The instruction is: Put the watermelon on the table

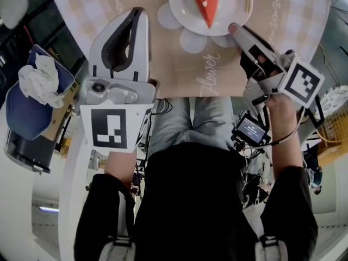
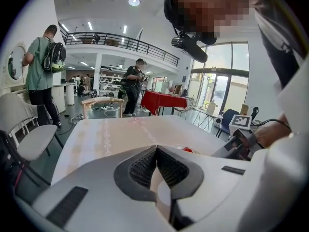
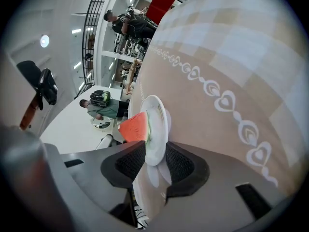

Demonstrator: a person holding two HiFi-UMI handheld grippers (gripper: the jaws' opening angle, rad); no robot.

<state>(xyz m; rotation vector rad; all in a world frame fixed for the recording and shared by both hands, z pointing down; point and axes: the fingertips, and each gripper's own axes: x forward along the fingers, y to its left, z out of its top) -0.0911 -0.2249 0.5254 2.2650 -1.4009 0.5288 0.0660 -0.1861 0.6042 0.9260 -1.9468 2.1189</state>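
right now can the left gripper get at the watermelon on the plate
Probably yes: only bare table lies between the left gripper and the watermelon; the right gripper sits at the other side of the plate.

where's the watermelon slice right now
The watermelon slice lies on the white plate, top centre of the head view, just ahead of the right tool.

Open hall: mezzanine railing [image 2: 123, 39], round ceiling light [image 2: 134, 2], tall windows [image 2: 219, 88], red-draped table [image 2: 163, 100], white chair [image 2: 26, 129].
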